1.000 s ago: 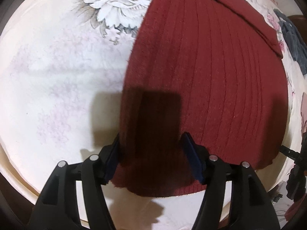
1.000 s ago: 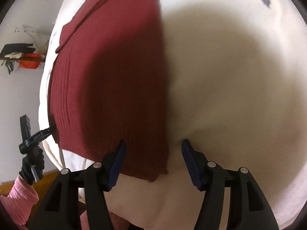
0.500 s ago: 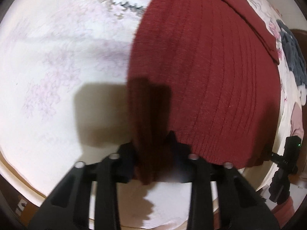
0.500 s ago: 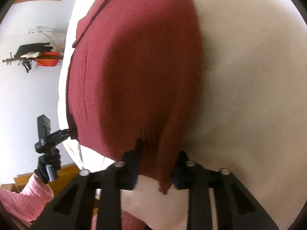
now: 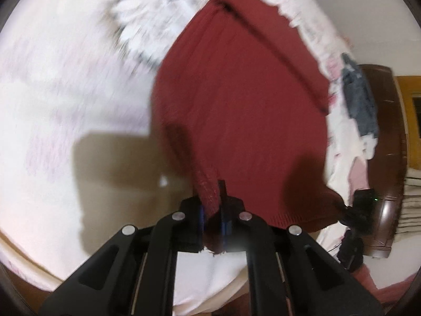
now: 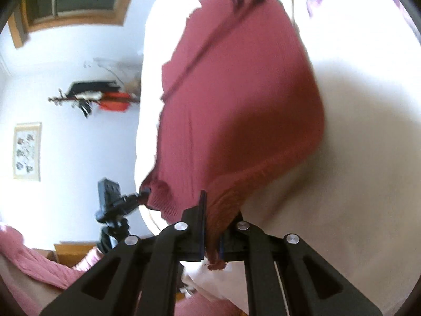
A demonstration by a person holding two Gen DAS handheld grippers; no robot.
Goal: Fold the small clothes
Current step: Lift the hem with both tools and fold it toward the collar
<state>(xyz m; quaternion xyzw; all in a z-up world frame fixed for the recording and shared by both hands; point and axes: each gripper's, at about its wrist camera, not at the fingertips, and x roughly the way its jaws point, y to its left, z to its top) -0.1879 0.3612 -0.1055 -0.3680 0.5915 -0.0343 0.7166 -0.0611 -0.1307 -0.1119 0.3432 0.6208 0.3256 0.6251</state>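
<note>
A dark red ribbed knit garment (image 5: pixel 236 110) lies on a white flowered bedsheet (image 5: pixel 65 105), and its near hem is raised off the sheet. My left gripper (image 5: pixel 211 205) is shut on one corner of that hem, with the knit bunched between the blue pads. The right wrist view shows the same red garment (image 6: pixel 236 110) hanging up from the sheet (image 6: pixel 355 184), and my right gripper (image 6: pixel 213 226) is shut on the other hem corner. The far part of the garment, with a folded sleeve across it, still rests on the bed.
A dark grey garment (image 5: pixel 360 105) and pale clothes lie at the bed's right edge beside a dark wooden footboard (image 5: pixel 386 158). A small camera on a tripod (image 6: pixel 113 205) stands close to the bed's near edge. A person's pink sleeve (image 6: pixel 31 258) is at lower left.
Both grippers went from open around the hem to shut on it. They have since lifted the near hem off the sheet, and the views are blurred by motion.
</note>
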